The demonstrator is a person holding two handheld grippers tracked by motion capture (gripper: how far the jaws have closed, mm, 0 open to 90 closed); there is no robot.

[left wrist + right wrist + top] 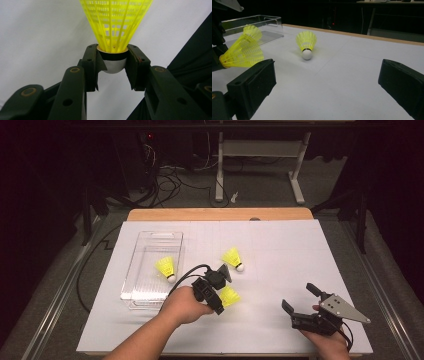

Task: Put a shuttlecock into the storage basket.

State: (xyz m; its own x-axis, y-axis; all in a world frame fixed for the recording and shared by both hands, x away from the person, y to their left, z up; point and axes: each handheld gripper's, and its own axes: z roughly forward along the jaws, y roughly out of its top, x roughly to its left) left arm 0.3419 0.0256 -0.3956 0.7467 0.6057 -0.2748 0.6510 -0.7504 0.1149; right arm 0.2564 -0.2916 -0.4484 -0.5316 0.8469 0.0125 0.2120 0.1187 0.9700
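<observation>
Clamping a yellow shuttlecock [113,47] by its cork near table centre, the left gripper [220,292] sits between a clear bin [150,270] and a loose shuttlecock [233,258] — skirt top cropped; the right gripper [300,299] gapes empty.

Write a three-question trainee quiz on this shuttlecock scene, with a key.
1. True or false: the left gripper is shut on the cork base of a yellow shuttlecock.
2. How many yellow shuttlecocks appear in the high view? A) two B) three C) four
3. Fill in: one shuttlecock already lies inside the clear plastic ____.

Key
1. True. In the left gripper view the jaws press on both sides of the cork base.
2. B. One lies in the bin, the loose shuttlecock lies on the white table, and one is held. The right gripper stands open and empty.
3. bin.
</observation>
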